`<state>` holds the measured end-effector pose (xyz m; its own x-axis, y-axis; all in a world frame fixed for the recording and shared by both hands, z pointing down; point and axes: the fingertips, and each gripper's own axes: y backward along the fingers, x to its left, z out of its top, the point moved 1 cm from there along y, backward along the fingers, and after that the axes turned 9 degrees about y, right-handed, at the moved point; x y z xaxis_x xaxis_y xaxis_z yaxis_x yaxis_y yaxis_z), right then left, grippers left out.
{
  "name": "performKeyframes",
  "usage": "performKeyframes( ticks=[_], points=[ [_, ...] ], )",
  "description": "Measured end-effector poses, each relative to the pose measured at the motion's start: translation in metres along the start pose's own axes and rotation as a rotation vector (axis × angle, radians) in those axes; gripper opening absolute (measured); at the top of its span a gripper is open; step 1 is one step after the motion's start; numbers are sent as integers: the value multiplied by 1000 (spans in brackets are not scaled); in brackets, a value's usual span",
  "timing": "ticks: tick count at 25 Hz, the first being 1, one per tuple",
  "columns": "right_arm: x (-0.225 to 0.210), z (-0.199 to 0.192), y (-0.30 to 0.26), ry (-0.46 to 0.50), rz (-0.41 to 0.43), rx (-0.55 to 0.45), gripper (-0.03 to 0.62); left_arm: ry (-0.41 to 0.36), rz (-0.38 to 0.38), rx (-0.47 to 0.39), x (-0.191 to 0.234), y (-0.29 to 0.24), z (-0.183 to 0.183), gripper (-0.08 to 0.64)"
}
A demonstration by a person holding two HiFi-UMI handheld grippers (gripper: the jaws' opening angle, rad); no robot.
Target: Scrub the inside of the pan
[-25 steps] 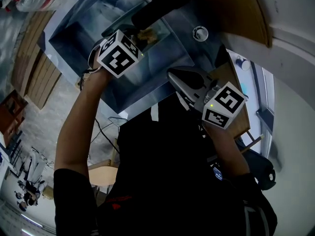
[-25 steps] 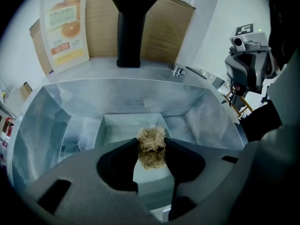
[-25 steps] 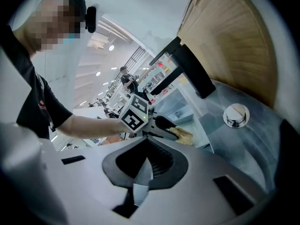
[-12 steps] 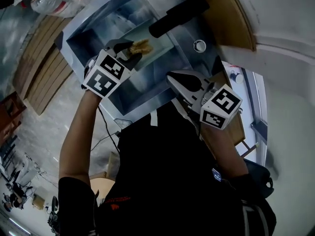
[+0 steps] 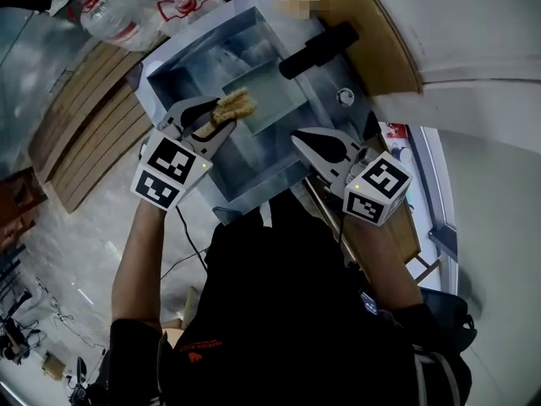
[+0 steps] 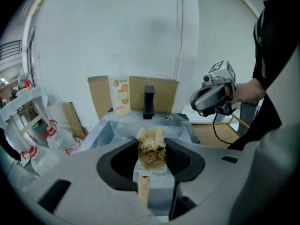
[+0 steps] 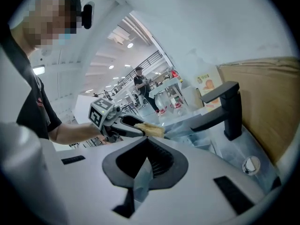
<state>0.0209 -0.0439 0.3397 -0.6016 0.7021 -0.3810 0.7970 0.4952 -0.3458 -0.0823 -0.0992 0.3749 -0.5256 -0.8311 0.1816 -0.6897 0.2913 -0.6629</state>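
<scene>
left claw (image 5: 225, 115) clamps a straw-coloured scrubber (image 6: 151, 149) by what looks like the pan (image 5: 275, 96); right claw (image 5: 297, 138) closed, empty.

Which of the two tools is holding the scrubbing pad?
The left tool: a tan, fibrous scrubbing pad is clamped between its jaws. The right tool has its jaws shut on nothing.

Sink (image 5: 182, 74) w/ pan (image 5: 269, 100) (faucet (image 5: 319, 49) behind)

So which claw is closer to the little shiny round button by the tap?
Right. The right claw hovers close beside the button; the left claw, gripping the scrubber, is out over the sink's other side.
</scene>
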Motion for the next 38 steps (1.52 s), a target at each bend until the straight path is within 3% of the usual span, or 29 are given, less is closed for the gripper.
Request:
performKeyframes(
  ticks=[10, 23, 38],
  points=[
    [48, 34, -4, 105, -19, -35, 5, 30, 25, -177, -19, 80, 6, 175],
    [98, 53, -12, 178, -21, -58, 5, 12, 42, -331, -33, 149, 7, 175],
    [116, 60, -18, 205, -32, -66, 5, 66, 14, -386, -42, 174, -9, 175]
  ],
)
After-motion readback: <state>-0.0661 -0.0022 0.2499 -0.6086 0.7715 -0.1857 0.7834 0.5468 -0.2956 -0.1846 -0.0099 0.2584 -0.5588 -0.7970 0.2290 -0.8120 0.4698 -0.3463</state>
